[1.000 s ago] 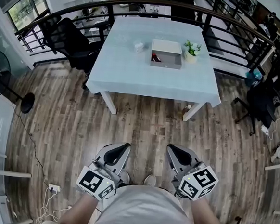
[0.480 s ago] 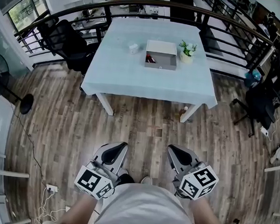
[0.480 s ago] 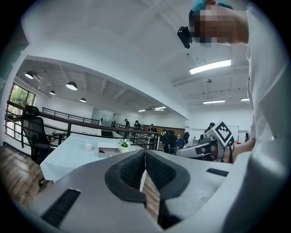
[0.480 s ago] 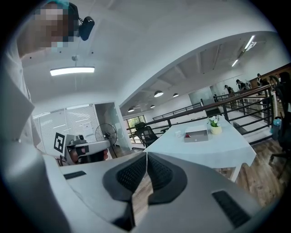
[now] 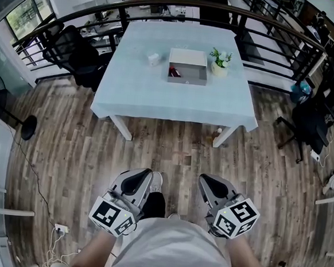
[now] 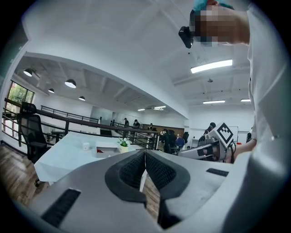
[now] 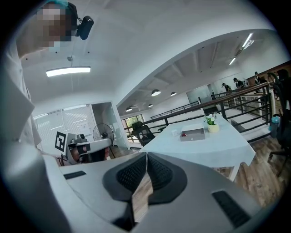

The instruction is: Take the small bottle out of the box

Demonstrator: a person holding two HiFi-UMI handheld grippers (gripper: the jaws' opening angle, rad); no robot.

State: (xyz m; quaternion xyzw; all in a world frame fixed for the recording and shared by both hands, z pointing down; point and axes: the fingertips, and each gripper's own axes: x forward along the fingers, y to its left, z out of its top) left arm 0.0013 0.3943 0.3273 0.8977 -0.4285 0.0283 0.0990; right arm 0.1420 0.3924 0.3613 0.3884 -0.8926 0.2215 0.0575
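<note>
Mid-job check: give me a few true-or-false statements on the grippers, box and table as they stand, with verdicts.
1. The left gripper and right gripper are both shut and empty. True.
2. The box sits on the table. True.
3. In the head view, the plant stands left of the box. False: it stands right of it.
4. The right gripper is inside the box. False: both grippers hang over the floor, short of the table.
5. A red item lies in the box. True.

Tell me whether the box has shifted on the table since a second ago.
No. The box keeps its spot on the table, between the small white object and the potted plant; its leftward drift in the head view is the camera's.
</note>
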